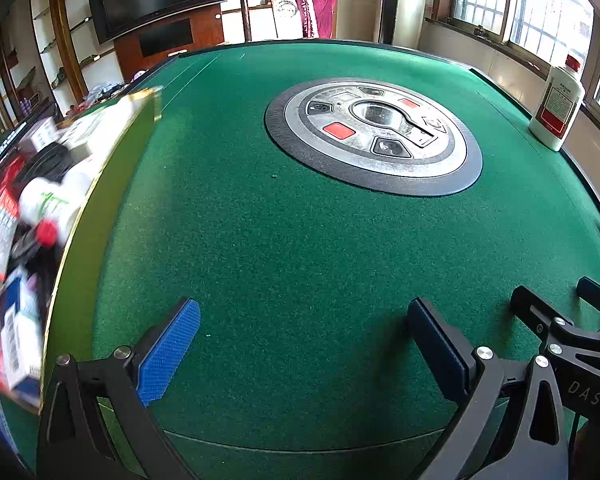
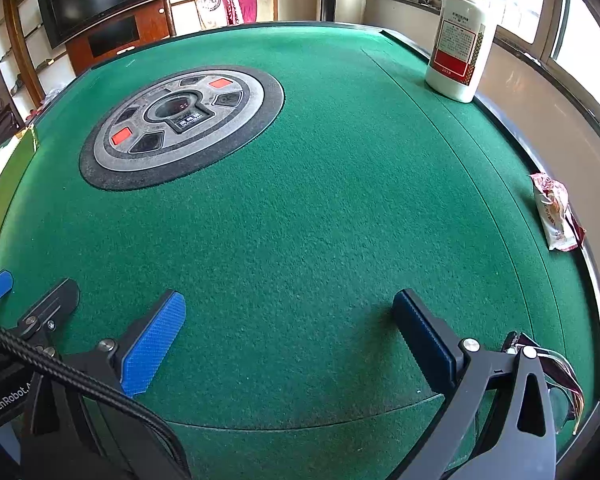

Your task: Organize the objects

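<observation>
Worktop [image 1: 300, 240]: a green felt top with a round grey dial [image 1: 374, 134] set in the middle.
Left gripper [image 1: 304, 344]: its blue fingers [image 1: 172, 348] stand wide apart, with only green felt between them. It holds nothing.
Right gripper [image 2: 288, 340]: its fingers [image 2: 154, 344] also stand wide apart (nothing sits between them). It tilts down at the felt, just beside the left one.
Bottle [image 2: 458, 44]: white with a red cap, standing up at the far right edge of the worktop, well apart from both grippers.
Snack packet [image 2: 556, 212]: lying flat near the right edge, closer than the bottle.
Second wrapper [image 2: 556, 376]: at the near right edge, partly hidden behind the right gripper.
Box [image 1: 96, 208]: at the left edge, full of blurry bottles and cartons.
</observation>
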`<action>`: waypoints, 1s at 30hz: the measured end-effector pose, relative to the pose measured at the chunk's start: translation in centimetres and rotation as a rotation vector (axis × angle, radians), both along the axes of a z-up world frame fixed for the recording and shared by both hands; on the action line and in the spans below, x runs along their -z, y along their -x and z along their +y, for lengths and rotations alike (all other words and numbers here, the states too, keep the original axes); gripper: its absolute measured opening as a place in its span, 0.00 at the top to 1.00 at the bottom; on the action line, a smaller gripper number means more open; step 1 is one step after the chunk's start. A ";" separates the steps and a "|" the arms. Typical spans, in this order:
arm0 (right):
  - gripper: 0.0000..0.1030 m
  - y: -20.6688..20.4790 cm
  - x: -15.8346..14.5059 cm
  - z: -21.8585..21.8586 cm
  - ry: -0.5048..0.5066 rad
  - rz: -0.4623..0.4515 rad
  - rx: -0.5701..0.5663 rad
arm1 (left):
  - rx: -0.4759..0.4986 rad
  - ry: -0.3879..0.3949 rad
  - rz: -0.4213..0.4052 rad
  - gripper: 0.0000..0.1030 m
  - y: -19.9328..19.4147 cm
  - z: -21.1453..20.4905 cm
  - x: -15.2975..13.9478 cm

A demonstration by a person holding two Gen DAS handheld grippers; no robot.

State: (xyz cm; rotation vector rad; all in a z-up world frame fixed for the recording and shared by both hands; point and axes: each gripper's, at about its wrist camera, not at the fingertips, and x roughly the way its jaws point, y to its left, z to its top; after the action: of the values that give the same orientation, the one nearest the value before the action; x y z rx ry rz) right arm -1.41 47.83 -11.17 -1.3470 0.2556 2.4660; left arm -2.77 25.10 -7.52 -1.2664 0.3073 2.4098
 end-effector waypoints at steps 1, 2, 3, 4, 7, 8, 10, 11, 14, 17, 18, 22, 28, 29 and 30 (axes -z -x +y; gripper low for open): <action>0.00 0.0 0.0 0.0 0.000 0.000 0.000 | 0.000 0.000 0.000 0.01 0.0 0.0 0.0; 0.00 0.0 0.0 0.0 0.000 0.000 0.000 | 0.000 0.000 0.000 0.01 0.0 0.0 0.0; 0.00 0.0 0.0 0.0 0.000 0.000 0.000 | 0.000 0.000 0.000 0.01 0.0 0.0 0.0; 0.00 0.0 0.0 0.0 0.000 0.000 0.000 | 0.000 0.000 0.000 0.01 0.0 0.0 0.0; 0.00 0.0 0.0 0.0 0.000 0.000 0.000 | 0.000 0.000 0.000 0.01 0.0 0.0 0.0; 0.00 0.0 0.0 0.0 0.000 0.000 0.000 | 0.000 0.000 0.000 0.01 0.0 0.0 0.0; 0.00 0.0 0.0 0.0 -0.001 0.000 0.000 | 0.000 0.000 0.000 0.01 0.0 0.0 0.0; 0.00 0.0 0.0 0.0 -0.001 0.000 0.000 | 0.000 0.001 0.000 0.01 0.0 0.0 0.0; 0.00 0.0 0.0 0.0 -0.001 -0.001 0.000 | 0.000 0.001 0.000 0.01 0.0 0.0 0.0; 0.00 0.0 0.0 0.0 -0.001 -0.001 0.001 | -0.002 0.001 0.001 0.01 0.0 0.1 0.0; 0.00 0.0 -0.1 -0.1 -0.001 -0.002 0.000 | -0.008 0.001 0.000 0.01 0.0 0.0 0.0; 0.00 0.2 -0.1 0.0 0.000 -0.004 -0.001 | -0.009 0.001 -0.001 0.01 0.0 0.1 0.0; 0.00 0.1 -0.1 0.0 0.000 -0.004 -0.001 | -0.009 0.002 -0.001 0.01 0.1 0.1 -0.1; 0.00 0.1 -0.1 0.0 -0.001 -0.004 -0.001 | -0.009 0.001 0.000 0.01 0.1 0.1 -0.1; 0.00 0.1 -0.1 0.0 0.000 -0.004 0.000 | -0.009 0.001 0.000 0.01 0.1 0.1 -0.1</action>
State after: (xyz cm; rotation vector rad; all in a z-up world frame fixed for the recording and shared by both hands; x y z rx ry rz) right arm -1.52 47.80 -11.07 -1.3516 0.2550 2.4636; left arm -2.83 25.19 -7.44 -1.2717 0.3037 2.4175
